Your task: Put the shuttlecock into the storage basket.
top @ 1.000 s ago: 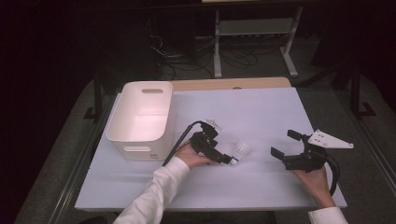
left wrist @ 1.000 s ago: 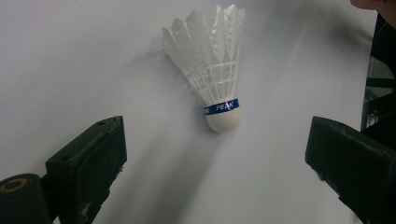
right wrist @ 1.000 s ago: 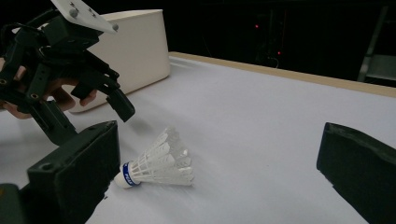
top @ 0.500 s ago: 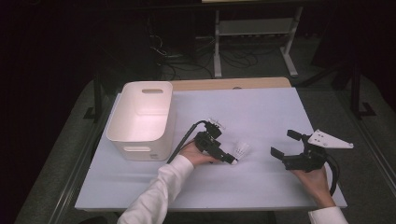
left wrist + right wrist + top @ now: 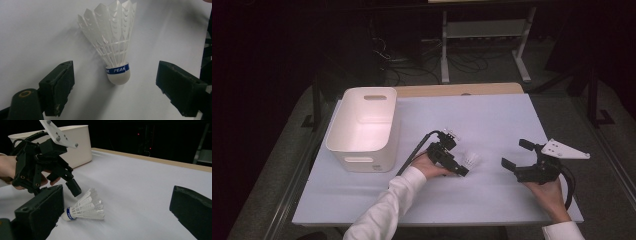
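Note:
A white feather shuttlecock (image 5: 471, 160) with a blue band lies on its side on the white table top (image 5: 492, 115). My left gripper (image 5: 464, 166) reaches it from the left. In the left gripper view the shuttlecock (image 5: 113, 50) lies between the jaws with its cork toward the camera, and the left gripper (image 5: 115, 82) is open. Its jaws have just been closing, and clear gaps remain on both sides of the cork. My right gripper (image 5: 518, 154) rests open to the right, pointing at the shuttlecock (image 5: 85, 207). The right gripper (image 5: 117, 205) has nothing between its fingers.
A white plastic bin (image 5: 364, 150) with handle slots stands at the table's left, and it is the bin (image 5: 77, 142) behind the left hand in the right gripper view. Dark floor, cables and a metal stand lie beyond the far edge.
The left gripper has shifted a little right toward the shuttlecock, so its jaws now straddle the cork end. The shuttlecock and the right gripper have stayed put.

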`<state>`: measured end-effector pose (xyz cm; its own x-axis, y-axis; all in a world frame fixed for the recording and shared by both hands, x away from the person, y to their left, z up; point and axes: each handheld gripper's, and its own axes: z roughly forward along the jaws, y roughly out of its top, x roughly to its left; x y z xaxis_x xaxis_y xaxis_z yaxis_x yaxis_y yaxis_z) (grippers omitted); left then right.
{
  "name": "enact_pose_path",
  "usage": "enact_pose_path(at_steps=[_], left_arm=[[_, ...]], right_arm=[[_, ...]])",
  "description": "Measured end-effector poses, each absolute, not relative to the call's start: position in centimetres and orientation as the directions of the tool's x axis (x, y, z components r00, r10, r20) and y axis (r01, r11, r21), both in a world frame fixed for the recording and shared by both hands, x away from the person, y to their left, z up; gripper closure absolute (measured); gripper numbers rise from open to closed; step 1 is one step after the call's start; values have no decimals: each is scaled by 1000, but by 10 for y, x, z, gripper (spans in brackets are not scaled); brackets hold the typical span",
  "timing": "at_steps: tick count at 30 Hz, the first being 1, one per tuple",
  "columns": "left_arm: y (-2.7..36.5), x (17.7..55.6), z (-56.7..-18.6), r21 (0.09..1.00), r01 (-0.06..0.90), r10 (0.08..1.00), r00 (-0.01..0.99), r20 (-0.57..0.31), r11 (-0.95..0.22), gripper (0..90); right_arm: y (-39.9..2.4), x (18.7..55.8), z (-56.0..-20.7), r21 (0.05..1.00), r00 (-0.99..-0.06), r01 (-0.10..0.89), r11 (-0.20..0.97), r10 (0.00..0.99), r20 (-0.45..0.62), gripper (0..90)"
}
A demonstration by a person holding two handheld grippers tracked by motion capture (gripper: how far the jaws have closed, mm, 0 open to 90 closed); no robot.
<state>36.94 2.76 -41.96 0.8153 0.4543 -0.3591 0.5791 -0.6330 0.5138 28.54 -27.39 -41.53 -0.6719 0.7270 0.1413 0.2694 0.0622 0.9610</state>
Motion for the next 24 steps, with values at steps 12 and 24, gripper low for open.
enact_pose_path(at_steps=[12, 24], left_arm=[[15, 365, -422, 508, 566, 456, 824, -336, -649, 255], [9, 363, -425, 496, 569, 480, 821, -308, -656, 389]], right_arm=[[-274, 286, -415, 961, -673, 270, 63, 726, 142, 0], [-274, 286, -415, 962, -674, 266, 66, 726, 136, 0]])
